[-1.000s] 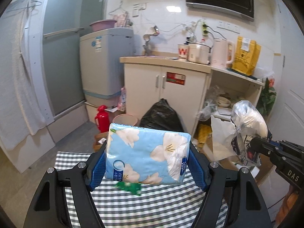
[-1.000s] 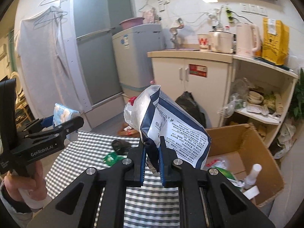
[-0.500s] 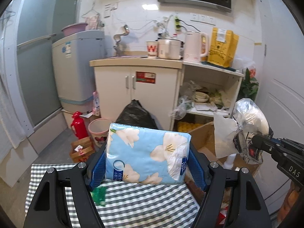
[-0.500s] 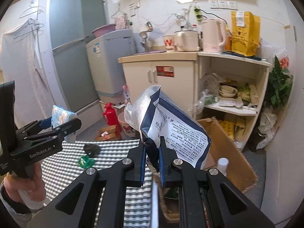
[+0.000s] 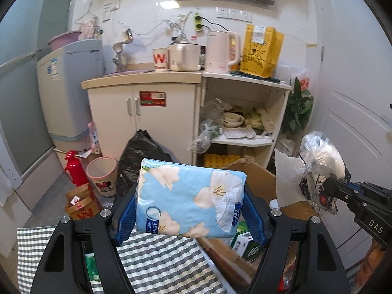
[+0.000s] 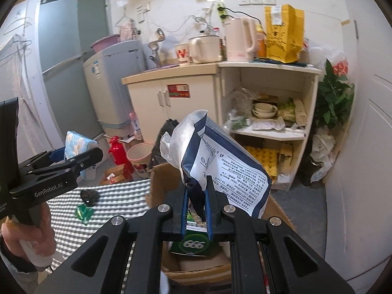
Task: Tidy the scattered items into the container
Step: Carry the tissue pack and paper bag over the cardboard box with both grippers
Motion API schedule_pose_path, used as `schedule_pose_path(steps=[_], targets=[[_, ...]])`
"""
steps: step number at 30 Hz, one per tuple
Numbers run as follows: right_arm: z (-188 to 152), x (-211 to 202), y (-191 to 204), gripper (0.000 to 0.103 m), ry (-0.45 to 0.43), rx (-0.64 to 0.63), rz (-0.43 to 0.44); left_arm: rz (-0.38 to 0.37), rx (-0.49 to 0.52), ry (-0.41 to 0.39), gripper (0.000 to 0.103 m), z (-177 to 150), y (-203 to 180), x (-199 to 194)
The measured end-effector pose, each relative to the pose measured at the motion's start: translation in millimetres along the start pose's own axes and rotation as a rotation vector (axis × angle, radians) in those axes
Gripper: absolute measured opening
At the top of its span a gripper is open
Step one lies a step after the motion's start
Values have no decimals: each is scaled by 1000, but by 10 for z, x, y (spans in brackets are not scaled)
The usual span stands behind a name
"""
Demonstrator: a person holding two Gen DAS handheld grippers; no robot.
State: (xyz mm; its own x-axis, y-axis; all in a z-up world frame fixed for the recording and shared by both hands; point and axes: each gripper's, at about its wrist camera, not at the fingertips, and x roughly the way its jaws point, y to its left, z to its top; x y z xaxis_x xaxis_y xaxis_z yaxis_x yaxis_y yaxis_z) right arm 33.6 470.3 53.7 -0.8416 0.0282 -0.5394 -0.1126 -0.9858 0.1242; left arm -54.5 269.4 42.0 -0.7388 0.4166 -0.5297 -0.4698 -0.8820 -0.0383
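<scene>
Between the blue pads of the left gripper (image 5: 189, 216), a light-blue plastic pack of tissues printed with white flowers (image 5: 189, 201) is clamped by its two short ends, held clear of the grey-and-white checked tablecloth (image 5: 159, 264) and above that cloth's right edge. The right gripper (image 6: 197, 210) has its fingers drawn narrow on the lower edge of a navy-and-white printed plastic bag (image 6: 220, 169), which stands tilted above the open brown cardboard box (image 6: 159, 178). Inside the box, a green-and-white carton marked 666 (image 6: 193, 243) lies directly below the right gripper. The box sits just beside the right edge of the tablecloth. On the cloth, near its far edge, a small dark lump (image 6: 90, 195) and a crumpled green wrapper (image 6: 84, 212) lie close together. A hand (image 6: 29, 235) grips the handle of the left gripper.
</scene>
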Motion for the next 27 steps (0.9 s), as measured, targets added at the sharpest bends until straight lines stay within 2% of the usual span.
schedule_pose_path(steps=[14,27], targets=[[-78,366,-398,11,80,46,-33,-70,48,74,77,35,-396,595],[-185,922,-515,11,212,54,-40,-133,74,220,77,-56,-567,1310]])
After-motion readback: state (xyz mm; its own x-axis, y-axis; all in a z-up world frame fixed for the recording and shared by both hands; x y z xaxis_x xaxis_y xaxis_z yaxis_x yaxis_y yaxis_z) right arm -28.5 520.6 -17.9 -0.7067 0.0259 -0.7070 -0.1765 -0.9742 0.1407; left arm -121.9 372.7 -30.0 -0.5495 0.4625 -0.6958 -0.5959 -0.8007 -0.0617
